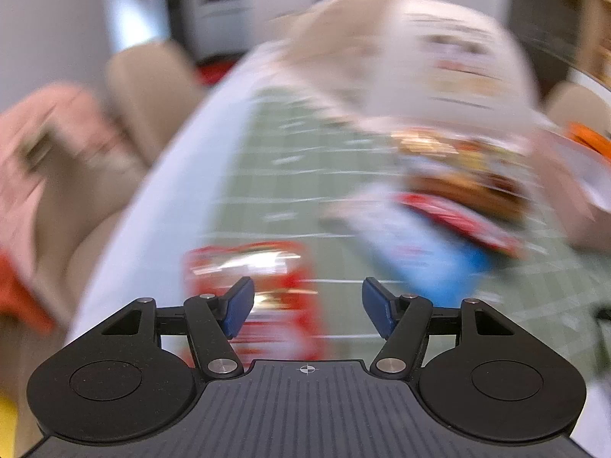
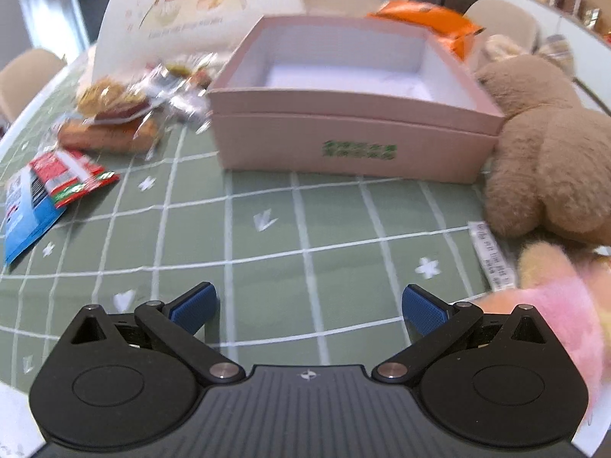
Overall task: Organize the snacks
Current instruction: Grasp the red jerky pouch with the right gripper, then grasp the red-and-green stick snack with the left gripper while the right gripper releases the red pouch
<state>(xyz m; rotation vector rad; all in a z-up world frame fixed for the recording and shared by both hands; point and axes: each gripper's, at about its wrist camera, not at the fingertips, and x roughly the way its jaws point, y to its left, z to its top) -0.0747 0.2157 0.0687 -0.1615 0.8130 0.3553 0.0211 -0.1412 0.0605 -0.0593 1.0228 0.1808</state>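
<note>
The left wrist view is badly blurred. My left gripper (image 1: 307,305) is open above a red snack packet (image 1: 263,290) lying on the green checked cloth; the packet shows beside the left pad, and nothing is pressed between the pads. Further right lie a blue and white packet (image 1: 420,252), a red packet (image 1: 458,221) and brown wrapped snacks (image 1: 458,175). My right gripper (image 2: 309,309) is open over bare cloth, in front of an open pink box (image 2: 355,141) whose inside looks empty. Left of the box are wrapped pastries (image 2: 110,114), a red packet (image 2: 68,175) and a blue packet (image 2: 26,213).
An orange packet (image 2: 431,19) sits behind the box. A brown plush toy (image 2: 553,152) leans against the box's right side, with a pink plush (image 2: 565,305) nearer. A white cartoon-printed board (image 2: 183,11) stands behind the snacks. Beige chairs (image 1: 152,95) ring the table edge.
</note>
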